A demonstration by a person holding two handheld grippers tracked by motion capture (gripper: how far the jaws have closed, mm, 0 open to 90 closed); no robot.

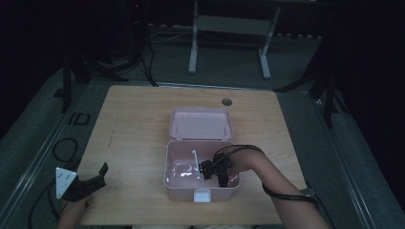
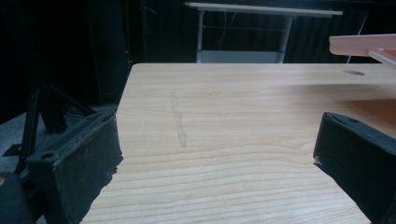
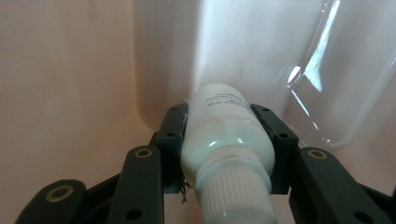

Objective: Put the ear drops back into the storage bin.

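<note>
Right tool (image 3: 219, 140) clamps white bottle (image 3: 224, 140) (inside pink box (image 1: 174, 188)).

Bottle (image 3: 224, 135) inside box (image 1: 200, 188), mid-table (image 1: 133, 138).

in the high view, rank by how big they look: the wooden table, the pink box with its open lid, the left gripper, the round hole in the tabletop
1. wooden table
2. pink box with its open lid
3. left gripper, though it sits nearer the camera, which may enlarge it
4. round hole, far the smallest
</note>
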